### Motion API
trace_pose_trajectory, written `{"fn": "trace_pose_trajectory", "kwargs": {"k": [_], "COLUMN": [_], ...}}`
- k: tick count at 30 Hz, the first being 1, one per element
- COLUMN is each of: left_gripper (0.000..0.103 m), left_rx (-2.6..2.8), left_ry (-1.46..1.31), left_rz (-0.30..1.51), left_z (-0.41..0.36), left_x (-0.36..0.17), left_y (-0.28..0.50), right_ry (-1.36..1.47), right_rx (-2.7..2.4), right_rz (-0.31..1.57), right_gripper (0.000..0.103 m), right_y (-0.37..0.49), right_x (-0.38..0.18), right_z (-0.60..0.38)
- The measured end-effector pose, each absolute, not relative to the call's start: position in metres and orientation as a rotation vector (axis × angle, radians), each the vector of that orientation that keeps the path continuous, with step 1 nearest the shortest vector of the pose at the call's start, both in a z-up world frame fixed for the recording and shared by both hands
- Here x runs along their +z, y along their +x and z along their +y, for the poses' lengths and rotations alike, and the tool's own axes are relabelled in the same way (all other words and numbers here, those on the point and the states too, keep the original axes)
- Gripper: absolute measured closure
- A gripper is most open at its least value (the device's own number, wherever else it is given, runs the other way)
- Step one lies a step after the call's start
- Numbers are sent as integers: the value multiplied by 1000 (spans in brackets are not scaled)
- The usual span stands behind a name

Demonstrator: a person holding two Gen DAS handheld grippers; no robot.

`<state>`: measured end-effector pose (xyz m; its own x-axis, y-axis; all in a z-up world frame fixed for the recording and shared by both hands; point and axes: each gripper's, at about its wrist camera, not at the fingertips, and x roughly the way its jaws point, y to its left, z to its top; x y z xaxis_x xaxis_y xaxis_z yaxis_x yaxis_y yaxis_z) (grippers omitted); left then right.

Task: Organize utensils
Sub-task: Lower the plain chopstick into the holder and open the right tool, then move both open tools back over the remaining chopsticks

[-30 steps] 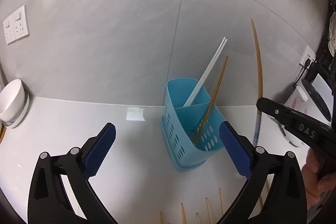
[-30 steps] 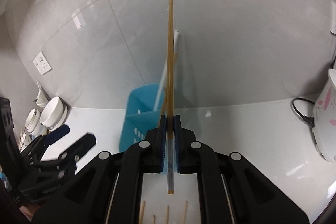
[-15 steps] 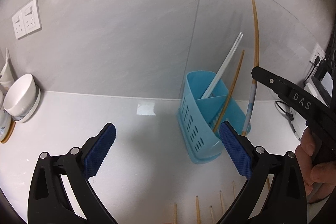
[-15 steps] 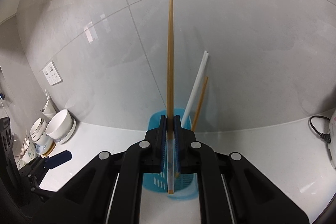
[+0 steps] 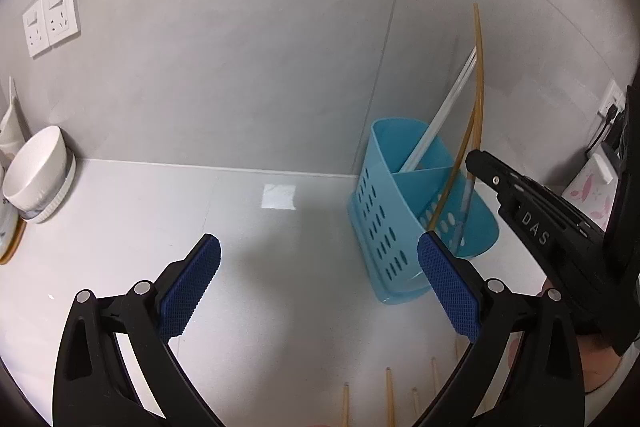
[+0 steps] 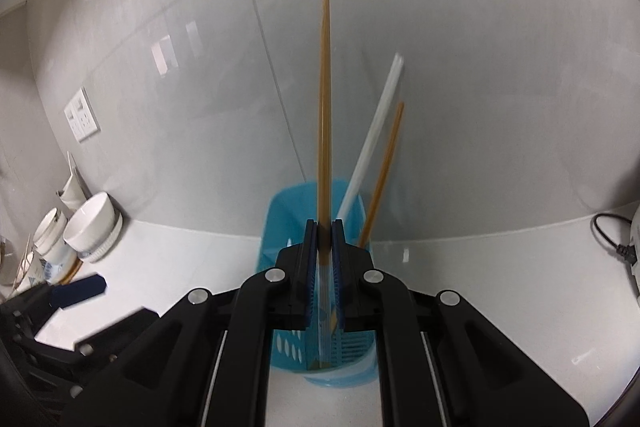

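At far left, a white bowl (image 5: 36, 167) rests tilted against the tiled wall, below a pair of wall sockets (image 5: 50, 17). The left gripper (image 5: 318, 285) hovers over the white countertop (image 5: 160, 227) with its blue-padded jaws spread wide and nothing between them. A small bright patch (image 5: 279, 197) lies on the counter ahead of it. Near the bottom edge, the tips of several loose wooden chopsticks (image 5: 389, 399) lie on the counter.

To the right stands the blue utensil holder (image 5: 384, 223), perforated and divided into compartments, close to the wall. A white chopstick (image 6: 374, 139) and a shorter wooden chopstick (image 6: 386, 163) lean inside it, tilted right.

Further right, the right gripper (image 6: 325, 227) is clenched on a long wooden chopstick (image 6: 324, 107), held nearly upright. The pads press on its pale lower section. Its lower end reaches down into the holder's near compartment; whether it touches the bottom cannot be told. At far right, a black cable (image 6: 610, 239) lies on the counter.
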<state>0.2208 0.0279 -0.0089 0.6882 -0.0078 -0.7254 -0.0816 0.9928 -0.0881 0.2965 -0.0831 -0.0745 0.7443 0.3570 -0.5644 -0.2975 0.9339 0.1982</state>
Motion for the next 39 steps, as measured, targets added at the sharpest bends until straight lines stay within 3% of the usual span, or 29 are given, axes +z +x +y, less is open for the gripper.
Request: {"fn": "trace_pose_trajectory", "kwargs": {"k": [14,15,16,18,25,39], "left_gripper": [6,6,6,6,6,6], "left_rx": [54,53,55,59,81,2], "left_ry": [-147,-150,-153,-157,-162,-169], "left_rz": [842,845,846,846,832,886], "left_z": [38,40,42,44,44,31], "left_x": [-21,-21,-21,-21,-19,-18], "left_y": [229,229,229,230,227,216], "right_ry": [45,27,11,-6,-11,-43], "right_rx": [326,321,313,295,275,215], "right_rz": [672,675,673,648,666,777], "right_gripper": [94,91,78,60,34,12], "right_y": [291,290,289,283,274,247], "right_x": [-95,-92,-90,-83,-71,-72], "right_z": [-75,-74,-72,-72,-86,-129]}}
